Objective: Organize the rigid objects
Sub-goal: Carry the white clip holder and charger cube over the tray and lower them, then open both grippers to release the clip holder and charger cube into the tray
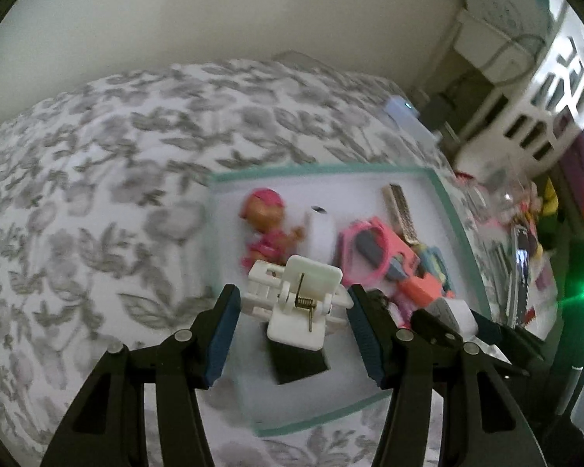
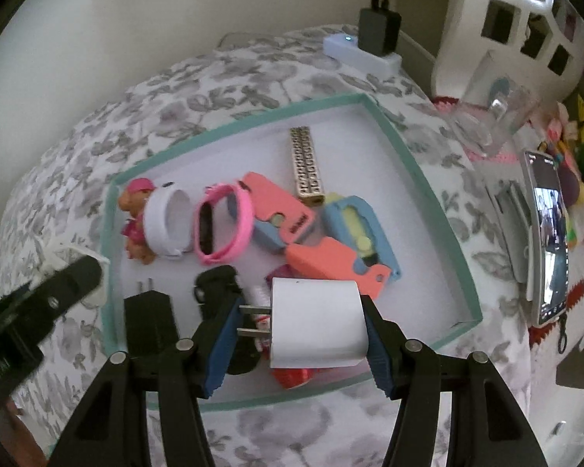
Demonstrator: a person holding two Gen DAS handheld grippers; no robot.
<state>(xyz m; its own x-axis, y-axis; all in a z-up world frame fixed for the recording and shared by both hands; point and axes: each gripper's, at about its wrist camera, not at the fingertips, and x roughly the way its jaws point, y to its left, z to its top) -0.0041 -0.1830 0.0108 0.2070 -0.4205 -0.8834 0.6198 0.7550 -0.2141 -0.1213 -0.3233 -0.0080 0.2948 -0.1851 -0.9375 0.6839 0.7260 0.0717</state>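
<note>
A teal-rimmed white tray (image 2: 393,136) lies on a flowered bedspread. It holds a pink doll (image 2: 136,210), a white band (image 2: 163,222), a pink watch band (image 2: 222,225), coral and blue plastic pieces (image 2: 323,233), a perforated strip (image 2: 306,163) and a black plug (image 2: 148,311). My left gripper (image 1: 292,303) is shut on a white spring clip (image 1: 303,299) above the tray's (image 1: 444,198) near end. My right gripper (image 2: 298,327) is shut on a white plug adapter (image 2: 315,323), prongs pointing left, above the tray's front edge. The left gripper shows at the right wrist view's left edge (image 2: 39,303).
A white power strip with a black charger (image 2: 377,35) sits at the bed's far edge. A phone (image 2: 545,233), clear plastic items (image 2: 498,116) and bright toys lie right of the tray. A white lattice basket (image 2: 525,11) stands at the back right.
</note>
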